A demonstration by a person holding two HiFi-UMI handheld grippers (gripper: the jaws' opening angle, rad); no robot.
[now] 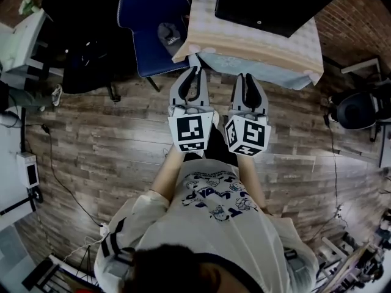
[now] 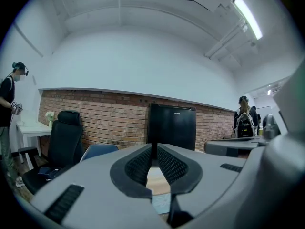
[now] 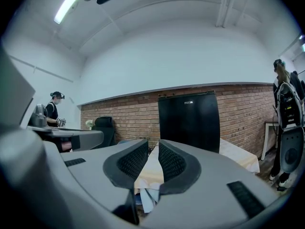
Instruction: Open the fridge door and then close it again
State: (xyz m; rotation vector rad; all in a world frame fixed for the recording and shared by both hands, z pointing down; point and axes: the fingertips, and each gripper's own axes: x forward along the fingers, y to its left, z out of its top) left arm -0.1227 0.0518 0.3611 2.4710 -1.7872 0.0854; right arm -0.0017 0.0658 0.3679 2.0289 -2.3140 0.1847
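Squarely ahead of both grippers, the black fridge (image 3: 188, 120) stands on a cloth-covered table (image 1: 256, 47) against a brick wall (image 2: 109, 118), its door shut. It sits at the far side of the table, well apart from either set of jaws. The left gripper (image 2: 154, 146) has its jaws together on nothing, and the fridge rises just behind their tips. The right gripper (image 3: 153, 142) holds its jaws narrowly apart and empty, with the fridge a little to their right. The person carries the two grippers side by side at the table's near edge. A blue chair (image 1: 146, 17) stands left of the table. From the head view the fridge shows only its top, cut off by the frame. The jaws hide its lower front, the pale lettering near the top is too small to read, and no handle can be made out.
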